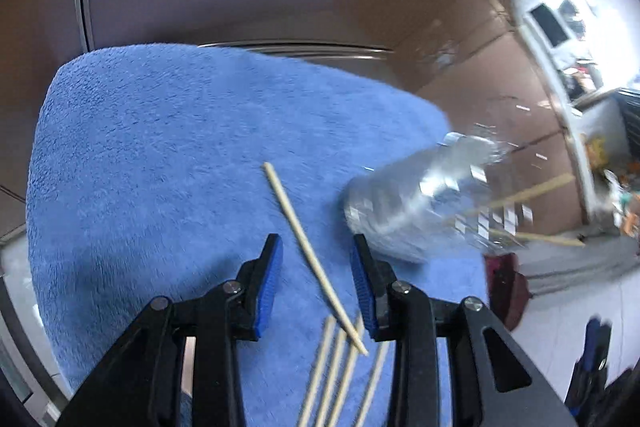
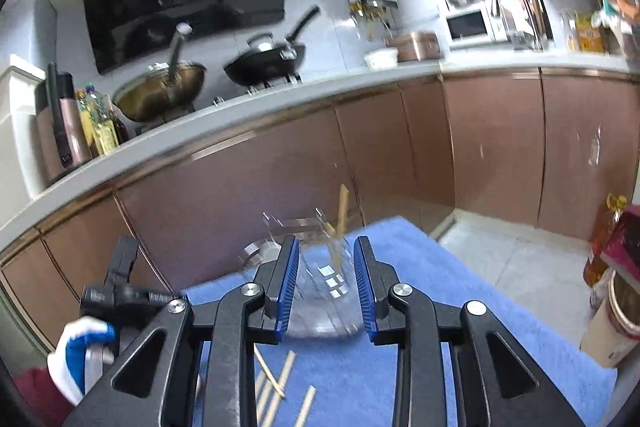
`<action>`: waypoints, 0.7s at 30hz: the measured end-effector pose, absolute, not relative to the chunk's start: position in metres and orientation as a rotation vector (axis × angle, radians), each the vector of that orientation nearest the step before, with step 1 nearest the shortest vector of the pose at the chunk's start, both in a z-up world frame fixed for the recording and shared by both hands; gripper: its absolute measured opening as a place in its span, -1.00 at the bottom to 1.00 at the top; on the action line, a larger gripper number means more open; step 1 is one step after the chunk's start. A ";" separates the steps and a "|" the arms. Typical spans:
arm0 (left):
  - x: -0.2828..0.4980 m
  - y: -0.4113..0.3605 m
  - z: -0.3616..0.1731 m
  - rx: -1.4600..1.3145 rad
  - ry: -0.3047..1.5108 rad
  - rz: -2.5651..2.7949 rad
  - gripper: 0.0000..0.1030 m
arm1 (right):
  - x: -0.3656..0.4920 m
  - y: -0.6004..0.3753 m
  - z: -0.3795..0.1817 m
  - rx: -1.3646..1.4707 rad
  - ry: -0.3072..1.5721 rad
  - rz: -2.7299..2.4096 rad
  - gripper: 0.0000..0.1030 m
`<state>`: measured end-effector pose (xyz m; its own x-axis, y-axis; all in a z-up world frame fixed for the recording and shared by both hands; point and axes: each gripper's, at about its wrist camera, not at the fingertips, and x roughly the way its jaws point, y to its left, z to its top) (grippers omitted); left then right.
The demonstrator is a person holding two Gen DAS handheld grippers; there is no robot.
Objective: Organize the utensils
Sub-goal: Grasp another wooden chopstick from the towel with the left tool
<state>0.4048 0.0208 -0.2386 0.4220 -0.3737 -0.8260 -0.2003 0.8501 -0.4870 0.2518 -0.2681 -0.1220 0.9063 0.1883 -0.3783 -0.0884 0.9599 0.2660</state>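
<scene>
Several wooden chopsticks (image 1: 312, 253) lie on a blue towel (image 1: 160, 155); one slants between the fingers of my left gripper (image 1: 316, 255), which is open and above it. More lie at the bottom edge (image 1: 336, 371). A clear glass jar (image 1: 424, 203) with chopsticks (image 1: 532, 191) sticking out stands right of it. In the right wrist view the jar (image 2: 324, 267) sits between the fingers of my right gripper (image 2: 326, 263), which is open; chopsticks (image 2: 342, 215) stand in it. Loose chopsticks (image 2: 280, 383) lie below.
Brown cabinets (image 2: 280, 167) stand behind the towel-covered table. A counter (image 2: 240, 99) carries woks and bottles. My left gripper (image 2: 120, 287) shows at the left of the right wrist view. A red box (image 2: 624, 247) and a bottle stand at the right.
</scene>
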 end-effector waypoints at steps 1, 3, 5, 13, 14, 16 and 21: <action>0.411 0.021 -0.244 -0.574 1.160 -0.100 -0.37 | 0.255 -0.274 -0.131 0.259 0.432 0.141 -0.44; 0.423 0.019 -0.254 -0.568 1.193 -0.083 -0.38 | 0.261 -0.286 -0.147 0.288 0.464 0.131 -0.44; 0.432 0.015 -0.262 -0.548 1.216 -0.057 -0.38 | 0.269 -0.298 -0.162 0.325 0.497 0.116 -0.44; 0.469 0.000 -0.285 -0.480 1.293 0.054 -0.63 | 0.289 -0.325 -0.199 0.394 0.555 0.103 -0.45; 0.472 0.000 -0.290 -0.487 1.309 0.073 -0.65 | 0.290 -0.325 -0.202 0.396 0.559 0.104 -0.45; 0.478 -0.002 -0.291 -0.480 1.306 0.094 -0.71 | 0.292 -0.327 -0.208 0.403 0.571 0.108 -0.45; 0.477 -0.007 -0.288 -0.438 1.282 0.128 -0.91 | 0.293 -0.332 -0.218 0.416 0.587 0.104 -0.44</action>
<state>0.4768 -0.0074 -0.2884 0.2904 -0.1478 -0.9454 -0.3321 0.9110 -0.2444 0.2928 -0.3321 -0.2181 0.8299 0.2121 -0.5160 0.0213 0.9122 0.4092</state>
